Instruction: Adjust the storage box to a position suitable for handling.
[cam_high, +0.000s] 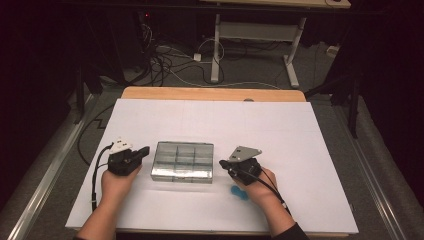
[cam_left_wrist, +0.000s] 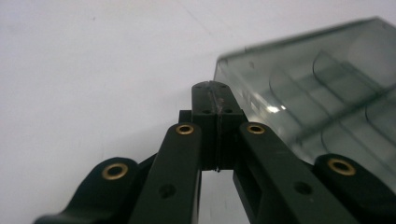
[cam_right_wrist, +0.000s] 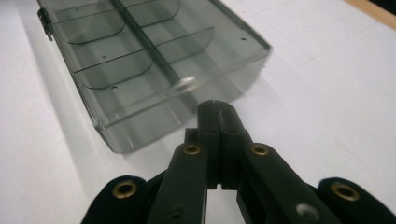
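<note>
Compartment box (cam_high: 183, 161), clear plastic, lies near the table's (cam_high: 300, 130) front edge; left gripper (cam_high: 145, 151) and right gripper (cam_high: 223, 163) flank it, both clenched on nothing, apparently poised to steady or nudge its ends.

Both grippers are black. The left gripper (cam_high: 144, 151), at lower left of the high view, carries a white plate on top and trails a black cable; the right gripper (cam_high: 222, 162), lower centre-right, carries a grey three-cornered plate and its own black cable. In the gripper views, each shows flat black link arms with brass-ringed pivots and small screw holes. A dark sleeve (cam_high: 292, 232) sits at the bottom edge.
</note>
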